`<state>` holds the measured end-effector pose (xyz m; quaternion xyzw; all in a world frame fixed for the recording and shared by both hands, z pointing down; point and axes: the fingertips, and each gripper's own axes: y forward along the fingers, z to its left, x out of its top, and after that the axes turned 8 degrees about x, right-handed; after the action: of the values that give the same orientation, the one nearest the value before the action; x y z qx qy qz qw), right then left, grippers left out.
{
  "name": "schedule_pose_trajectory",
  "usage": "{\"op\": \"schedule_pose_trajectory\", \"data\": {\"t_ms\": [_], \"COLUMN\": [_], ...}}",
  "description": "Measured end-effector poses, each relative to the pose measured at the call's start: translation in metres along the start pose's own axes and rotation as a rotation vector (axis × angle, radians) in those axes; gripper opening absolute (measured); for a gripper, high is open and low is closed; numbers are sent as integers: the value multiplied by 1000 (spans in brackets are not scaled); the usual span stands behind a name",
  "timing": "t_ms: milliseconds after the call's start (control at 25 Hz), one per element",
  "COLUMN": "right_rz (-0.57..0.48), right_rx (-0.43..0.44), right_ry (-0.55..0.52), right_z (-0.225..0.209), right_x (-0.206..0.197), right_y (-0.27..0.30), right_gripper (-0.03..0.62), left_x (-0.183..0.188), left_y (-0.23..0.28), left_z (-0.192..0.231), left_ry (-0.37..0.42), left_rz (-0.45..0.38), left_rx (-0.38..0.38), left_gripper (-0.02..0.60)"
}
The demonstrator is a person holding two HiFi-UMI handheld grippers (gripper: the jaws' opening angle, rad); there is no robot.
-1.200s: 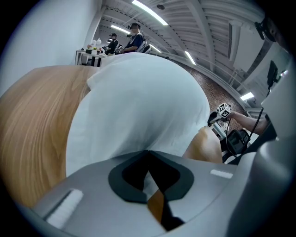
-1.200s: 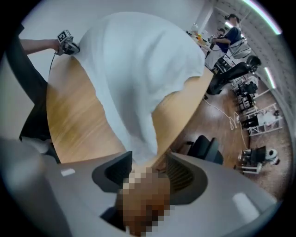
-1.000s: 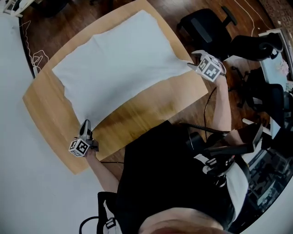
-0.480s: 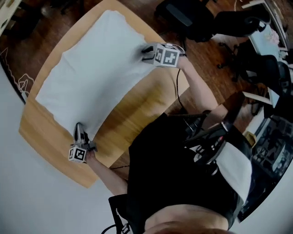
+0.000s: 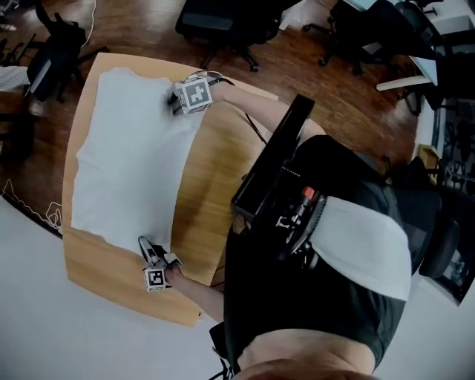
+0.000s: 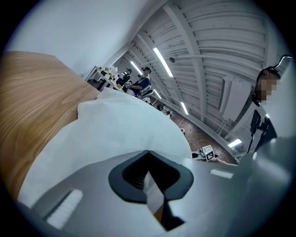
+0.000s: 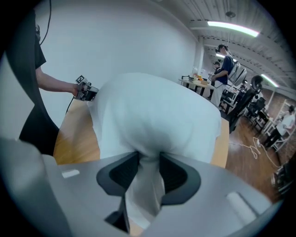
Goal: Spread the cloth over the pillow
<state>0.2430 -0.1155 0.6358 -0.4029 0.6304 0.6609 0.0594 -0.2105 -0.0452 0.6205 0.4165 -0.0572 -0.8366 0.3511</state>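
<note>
**Two grippers hold a white cloth stretched across a wooden table**

A white cloth (image 5: 126,156) lies spread over the wooden table (image 5: 211,185). It is puffed up as if the pillow sits beneath, though the pillow cannot be told apart. The left gripper (image 5: 146,247), jaws fully together, pinches a thin edge at the cloth's near corner. The right gripper (image 5: 174,102), at the far edge, has just been closing its jaws on a thick bunched fold. Under tension the thin near pinch may slip free. The bunched fold may drag wrinkles and leave the cover askew.

Open office: swivel chairs (image 5: 219,21), cluttered desks (image 7: 198,82), strip ceiling lights (image 6: 162,60).
</note>
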Motion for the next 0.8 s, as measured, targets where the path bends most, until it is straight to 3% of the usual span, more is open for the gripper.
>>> {"op": "schedule_pose_trajectory", "data": {"t_ms": [80, 320, 560, 680, 800], "right_rz": [-9, -8, -15, -166, -432], "right_rx": [-50, -242, -381, -455, -480], "right_ry": [12, 146, 257, 340, 283], "right_z": [-2, -1, 6, 16, 63], "right_x": [0, -4, -16, -29, -8], "right_y": [-1, -31, -57, -104, -177], "right_gripper": [147, 147, 147, 142, 95], "left_x": [0, -7, -3, 19, 63], "left_y": [-8, -53, -110, -136, -180], "left_z": [-4, -25, -54, -77, -99], "left_ry": [-43, -48, -71, -44, -55], "left_rz": [-23, -83, -210, -309, -482], "left_rx": [-30, -69, -202, -283, -412], "left_gripper": [3, 3, 3, 3, 3]}}
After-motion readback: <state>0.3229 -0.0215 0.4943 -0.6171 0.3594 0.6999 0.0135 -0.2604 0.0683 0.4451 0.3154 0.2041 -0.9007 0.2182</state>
